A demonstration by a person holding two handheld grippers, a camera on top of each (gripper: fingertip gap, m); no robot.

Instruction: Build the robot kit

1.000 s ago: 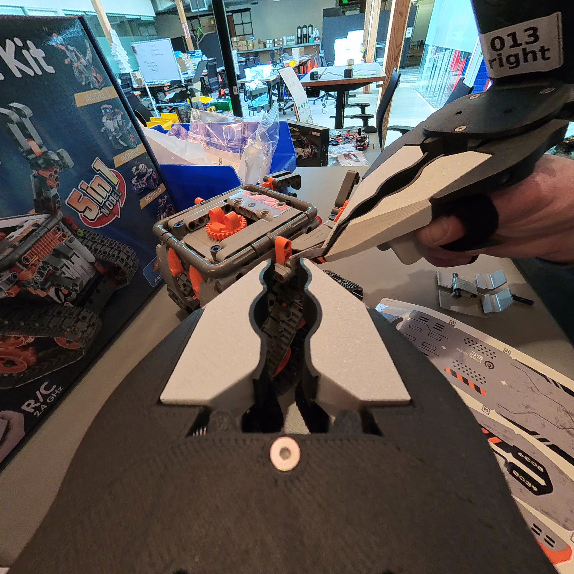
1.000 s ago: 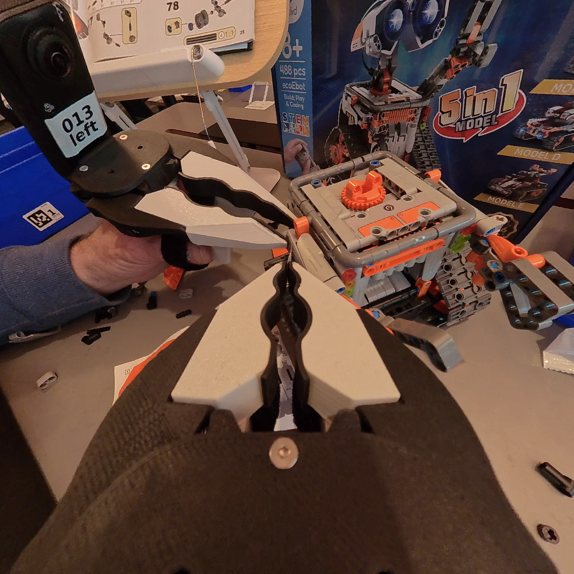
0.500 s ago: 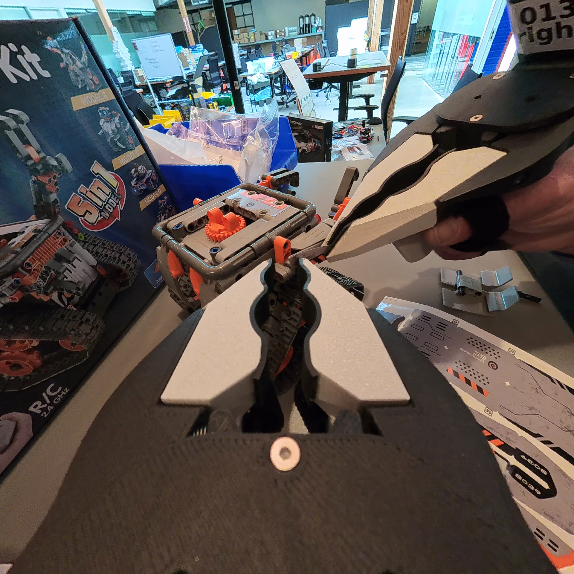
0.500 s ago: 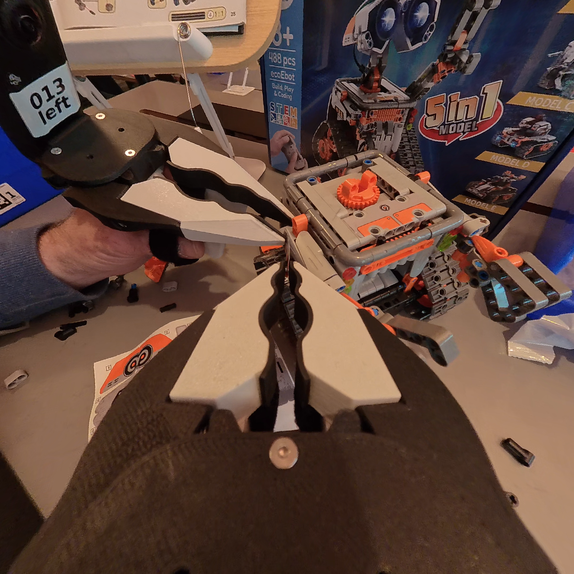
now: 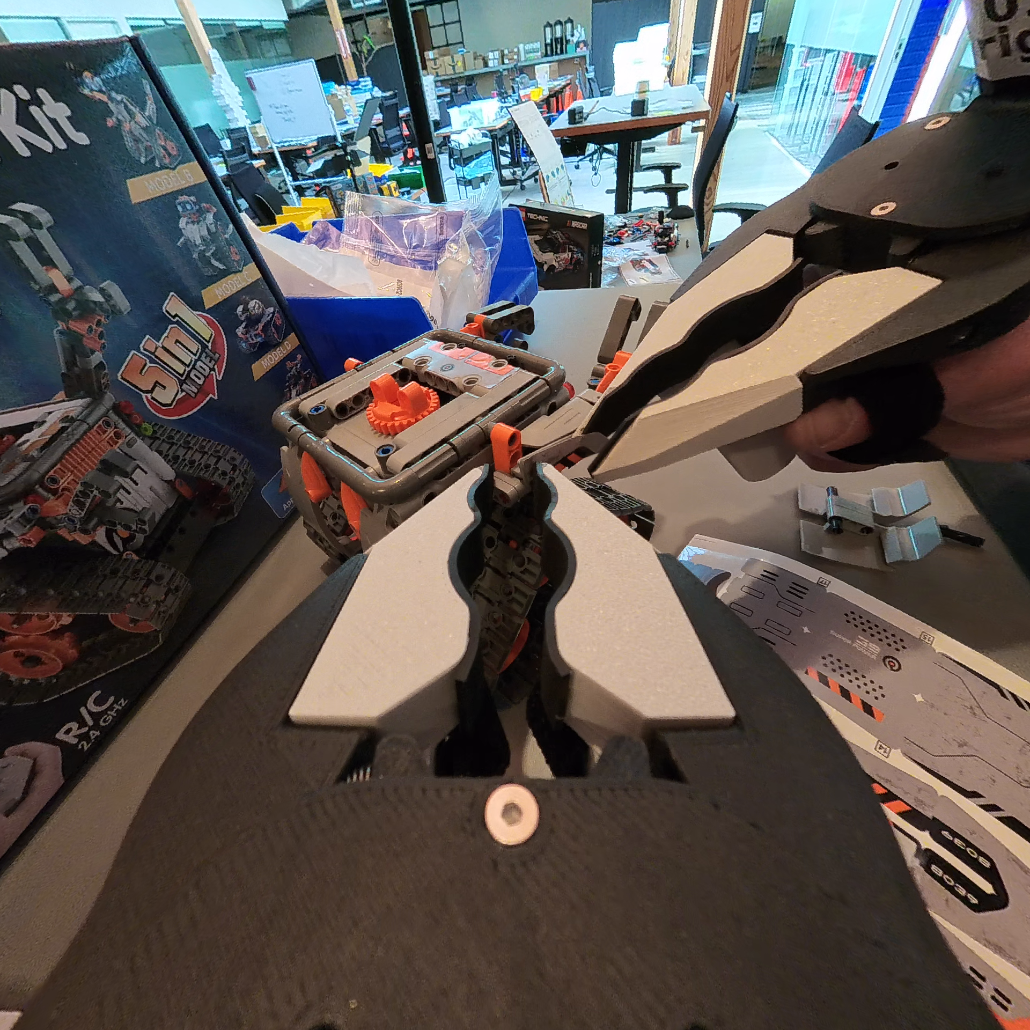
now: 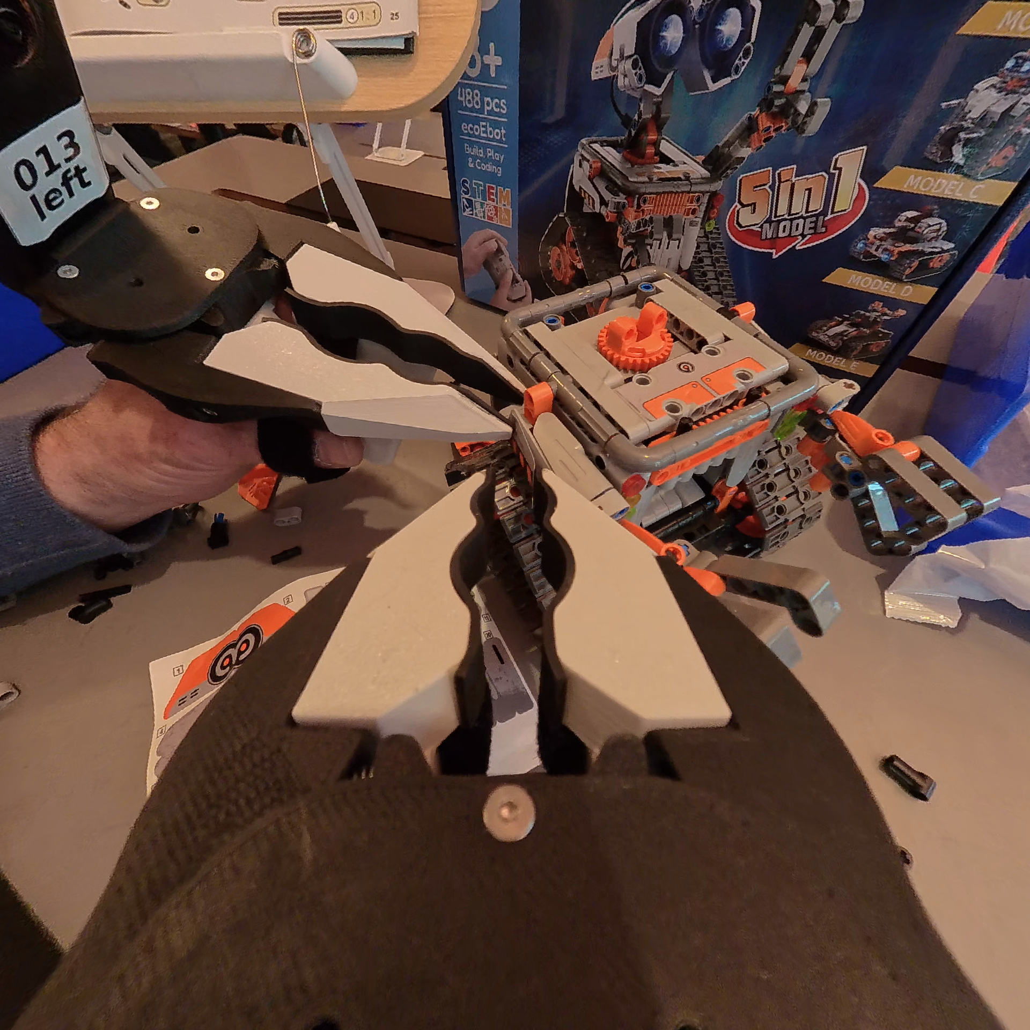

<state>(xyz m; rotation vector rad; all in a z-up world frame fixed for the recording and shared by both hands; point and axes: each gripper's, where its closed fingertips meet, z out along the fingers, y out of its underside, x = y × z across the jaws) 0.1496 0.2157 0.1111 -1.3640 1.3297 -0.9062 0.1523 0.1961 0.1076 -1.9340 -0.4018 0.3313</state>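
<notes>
Well, on the bench (image 6: 836,752) the big blue toy box (image 6: 836,139) stood at the back. Just before it sat the brick robot (image 6: 669,379). It looked stiff but easy to pop apart, so its grey frame seemed the best place to hold. My left gripper (image 5: 511,479) had its jaws pinched on a corner piece. My right gripper (image 6: 514,482) reached the track beside it; pinching or not, I could not tell.
</notes>
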